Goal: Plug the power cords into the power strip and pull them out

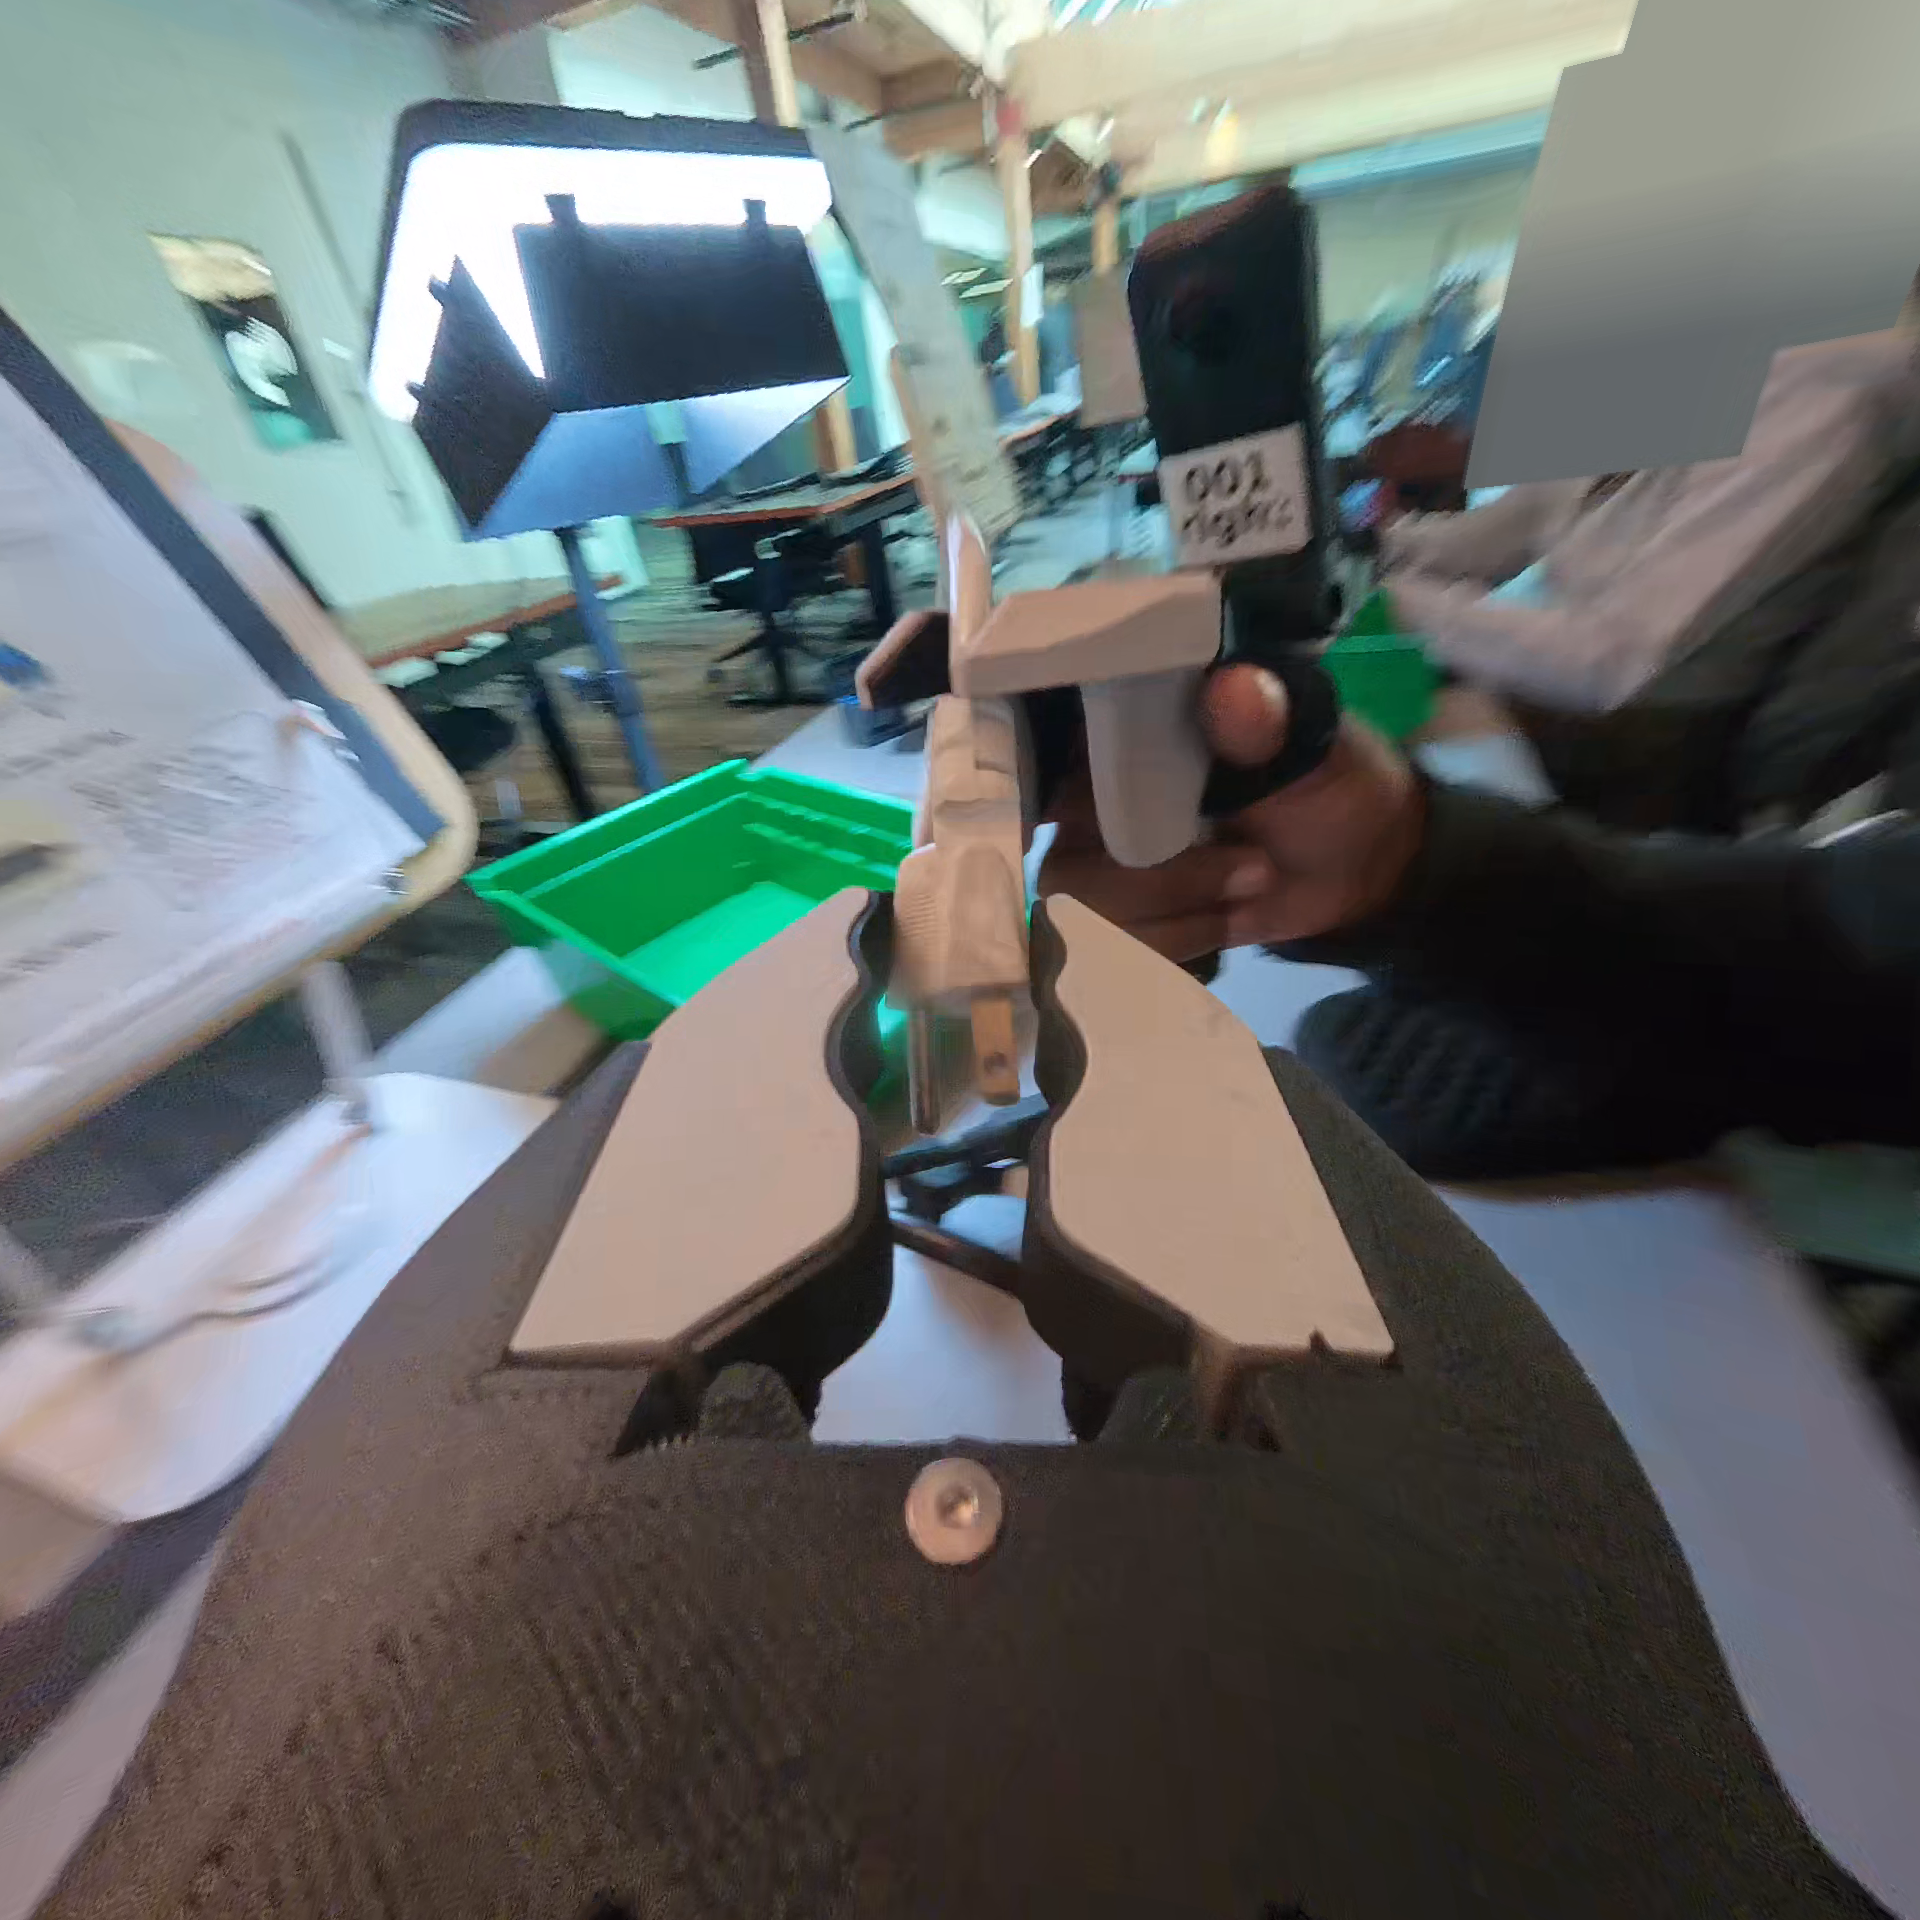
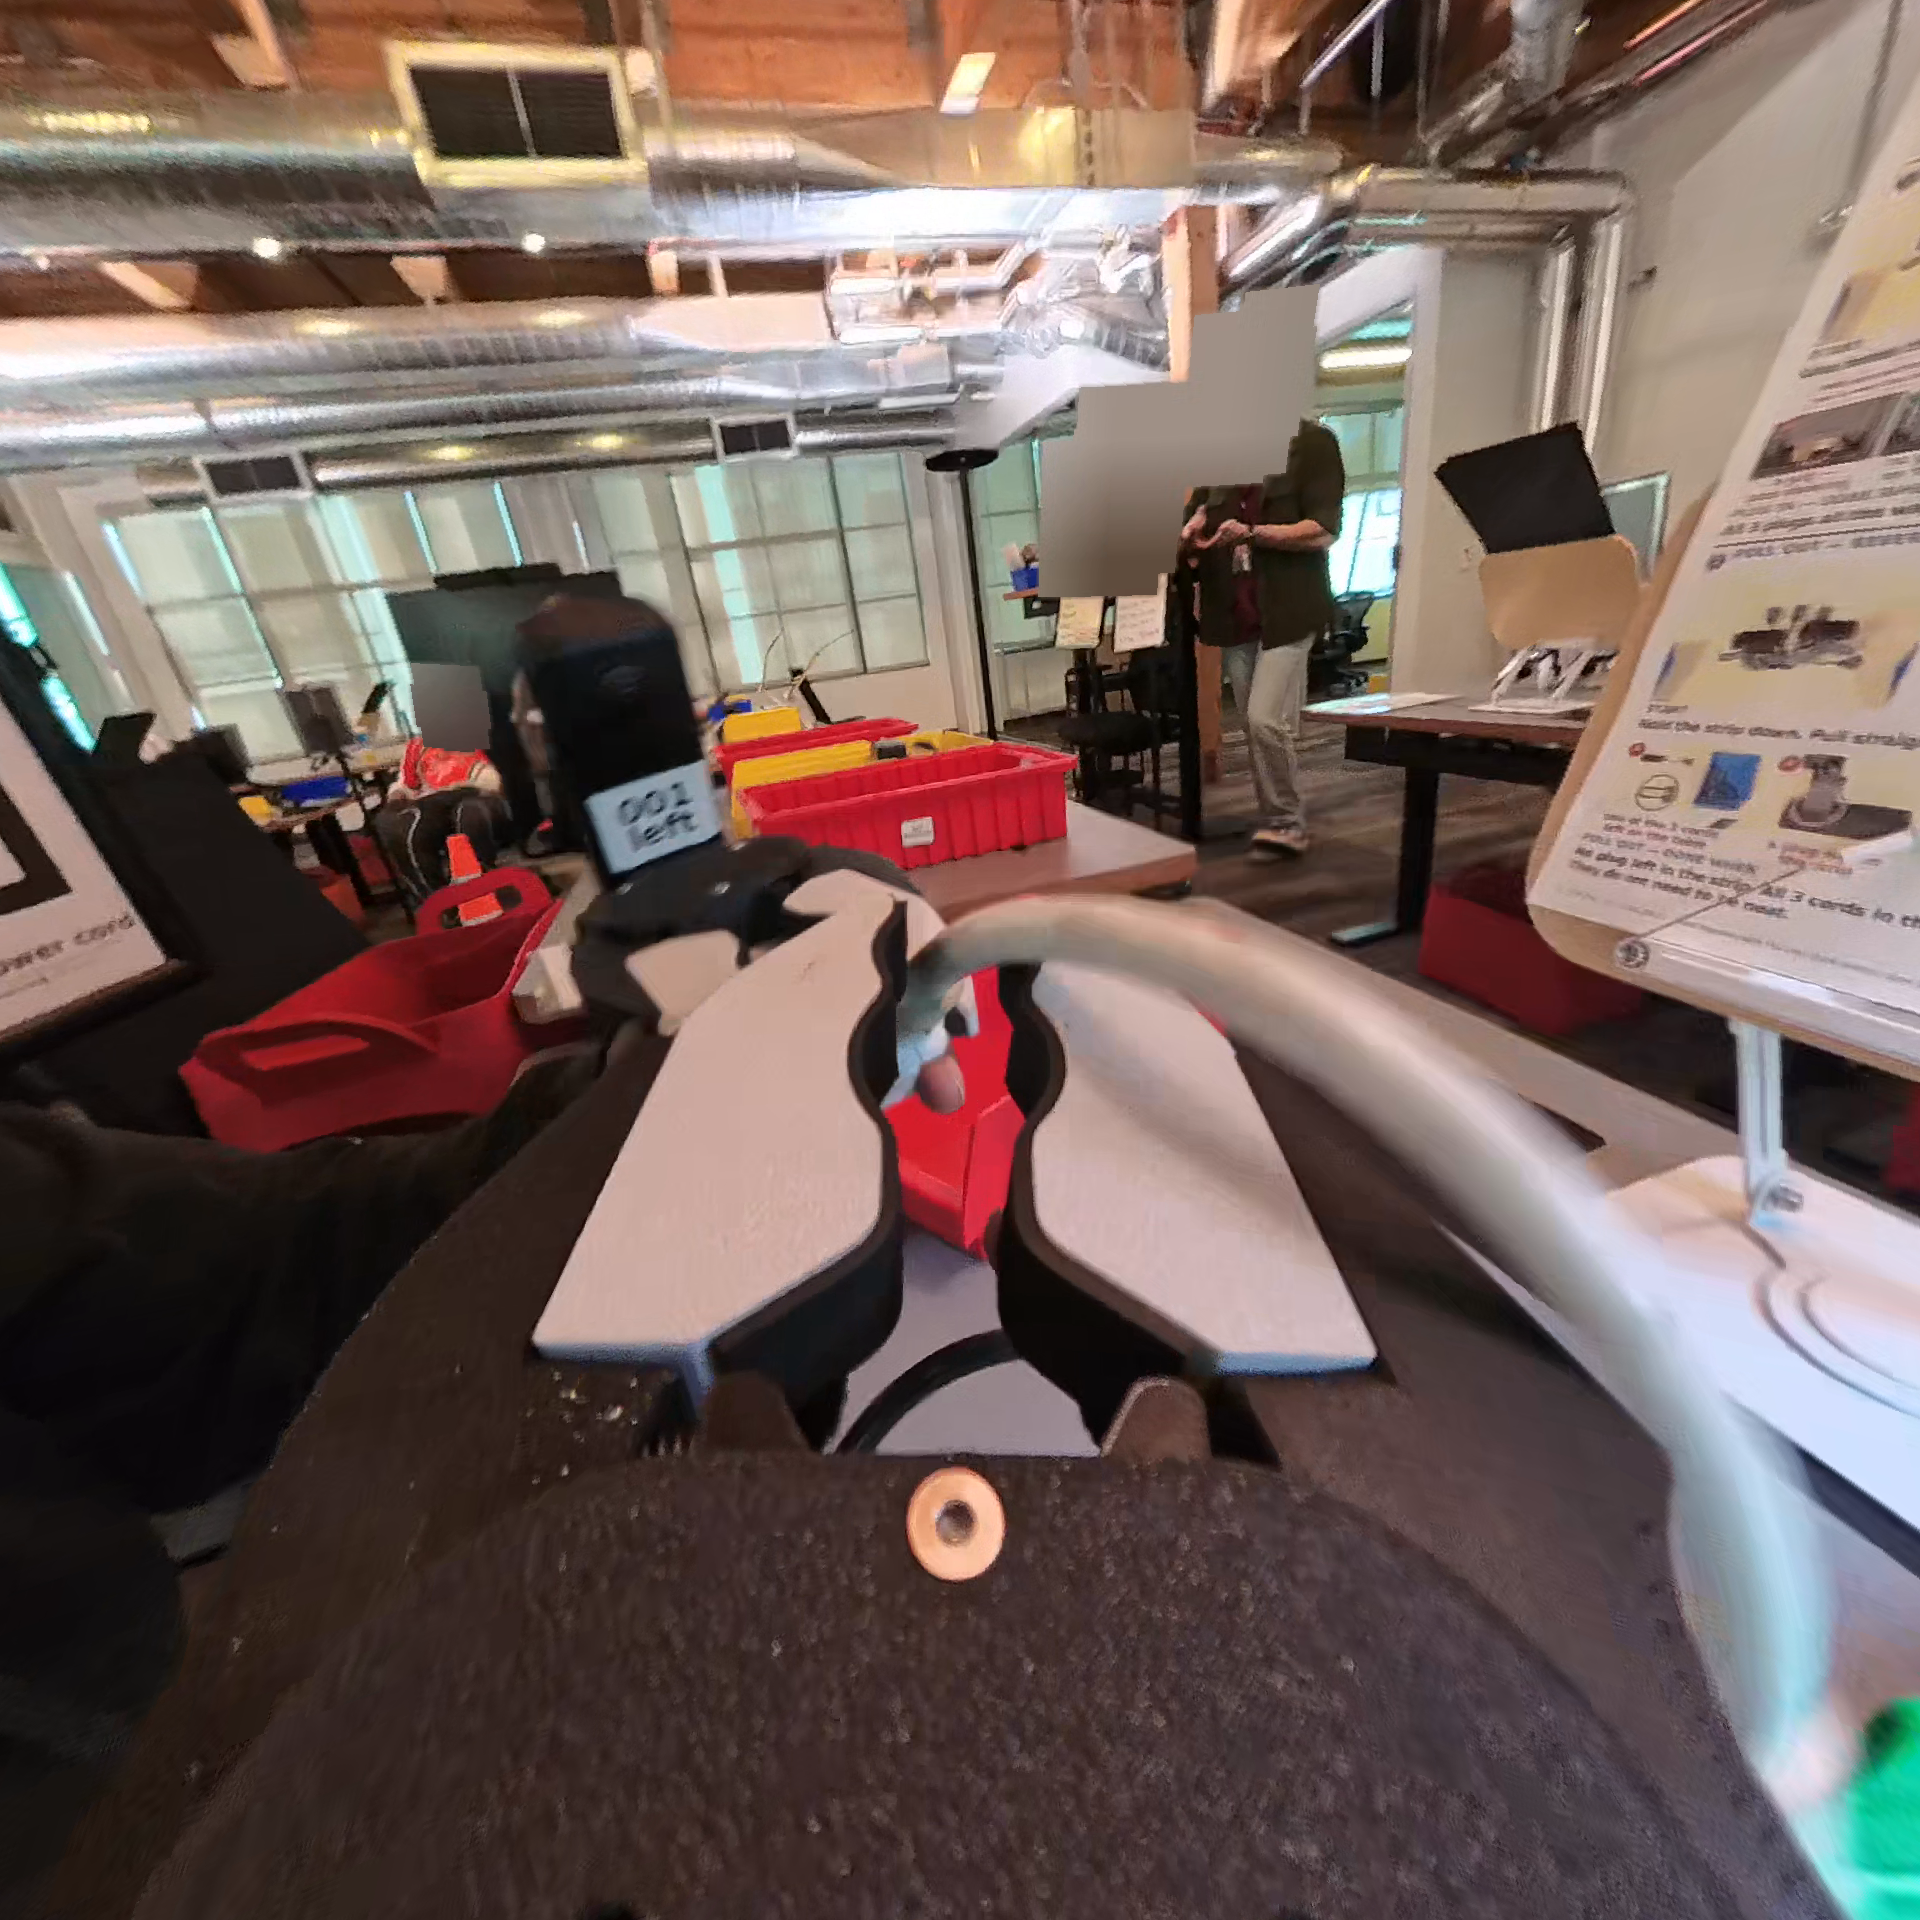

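Observation:
In the left wrist view my left gripper (image 1: pixel 961 940) is shut on a white three-prong plug (image 1: pixel 961 925), held above the table with its metal prongs pointing back toward the camera. The plug's grey cord (image 1: pixel 961 727) rises to my right gripper (image 1: pixel 951 655), which is closed around it just above the plug. In the right wrist view my right gripper (image 2: pixel 961 997) has the grey cord (image 2: pixel 1299 1029) between its tips, and the cord arcs off to the lower right. The left gripper (image 2: pixel 831 935) sits just beyond. No power strip is in view.
A green bin (image 1: pixel 686 883) stands on the white table (image 1: pixel 1621 1299) behind the grippers. A black cable (image 1: pixel 966 1148) lies on the table below the plug. An instruction board on a stand (image 1: pixel 156 790) is at the left. Red bins (image 2: pixel 914 800) sit farther off. Only a small space, under 4 cm, lies between the two pairs of fingers.

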### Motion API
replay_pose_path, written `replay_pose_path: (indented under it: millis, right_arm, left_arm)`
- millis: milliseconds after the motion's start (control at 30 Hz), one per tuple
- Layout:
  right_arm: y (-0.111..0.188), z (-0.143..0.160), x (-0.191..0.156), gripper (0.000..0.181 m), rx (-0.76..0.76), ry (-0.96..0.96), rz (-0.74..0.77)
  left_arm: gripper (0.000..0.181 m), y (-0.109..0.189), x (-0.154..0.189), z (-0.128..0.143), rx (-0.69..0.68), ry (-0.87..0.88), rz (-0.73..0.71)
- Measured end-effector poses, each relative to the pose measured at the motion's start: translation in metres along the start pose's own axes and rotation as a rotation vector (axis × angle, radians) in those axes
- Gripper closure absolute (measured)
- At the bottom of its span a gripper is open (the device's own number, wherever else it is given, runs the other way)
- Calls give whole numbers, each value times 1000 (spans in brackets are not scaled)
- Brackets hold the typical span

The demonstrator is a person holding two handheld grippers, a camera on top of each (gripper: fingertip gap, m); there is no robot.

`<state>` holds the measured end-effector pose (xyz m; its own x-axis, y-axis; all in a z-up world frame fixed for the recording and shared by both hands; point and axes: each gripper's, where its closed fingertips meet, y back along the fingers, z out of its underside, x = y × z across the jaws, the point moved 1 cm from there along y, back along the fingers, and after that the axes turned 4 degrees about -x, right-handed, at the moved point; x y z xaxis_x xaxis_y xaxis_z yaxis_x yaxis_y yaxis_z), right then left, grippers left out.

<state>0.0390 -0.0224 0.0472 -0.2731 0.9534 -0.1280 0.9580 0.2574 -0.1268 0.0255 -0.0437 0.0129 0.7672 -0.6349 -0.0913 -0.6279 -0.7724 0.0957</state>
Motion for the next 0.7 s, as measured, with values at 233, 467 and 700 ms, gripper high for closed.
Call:
replay_pose_path:
  millis: [233,467,700]
  right_arm:
    - [17,42,-41,148,-471,116,-248]
    - [34,45,-14,137,-636,672,60]
    - [8,78,28,175,-626,701,176]
  left_arm:
    - [163,21,-16,-12,133,343,163]
    - [166,31,-29,-8,114,426,172]
    - [166,35,-20,-23,147,393,164]
